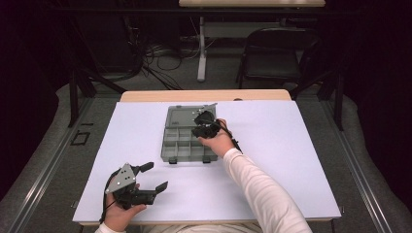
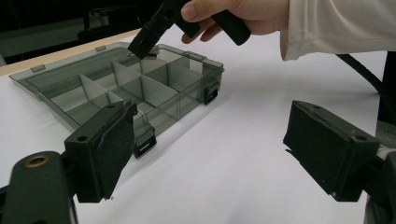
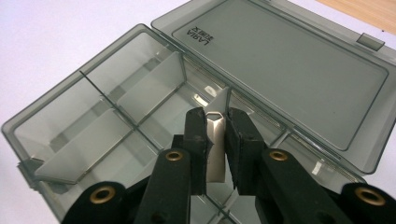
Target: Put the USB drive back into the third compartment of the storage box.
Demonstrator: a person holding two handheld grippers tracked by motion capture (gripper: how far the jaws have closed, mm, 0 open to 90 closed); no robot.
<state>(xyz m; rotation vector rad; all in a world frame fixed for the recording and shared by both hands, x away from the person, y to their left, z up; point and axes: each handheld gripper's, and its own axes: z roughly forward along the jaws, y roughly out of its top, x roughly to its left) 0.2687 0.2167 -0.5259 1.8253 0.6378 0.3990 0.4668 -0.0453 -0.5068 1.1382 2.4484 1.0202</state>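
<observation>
Item, nearest the person: left gripper [image 1: 154, 178], held low over the white table sheet [image 1: 272, 194] well short of the organizer box [image 1: 177, 145], toward its near-left side. Jaws stood wide apart, nothing between them; the grey three-cornered plate sat on top and the cable trailed down by the left hand [image 1: 121, 211]. In the left gripper view the pads [image 2: 109, 154] framed bare sheet, with the box beyond them.

Item, mid-table: organizer box, smoke-grey translucent plastic, lid [image 3: 289, 70] swung fully open and lying flat on the far side. Interior split by dividers into several compartments (those in view looked bare). Two black latches hung on the near wall [image 2: 211, 92].

Item, over the box's right half: right gripper [image 3: 215, 126], reached in from the near-right on an extended arm in a pale sleeve [image 1: 262, 189]. Right hand [image 1: 217, 141] wrapped the handle, tool tilted nose-down into the box. Jaws clamped on a small silver metal piece [image 3: 215, 144], flat and upright between the pads, its top end poking out above a compartment next to the lid hinge; whether it touched the floor there could not be told.

Item, beyond the box: wooden table edge [image 1: 204, 95], then a folding chair [image 1: 277, 60] and floor cables [image 1: 160, 63].
</observation>
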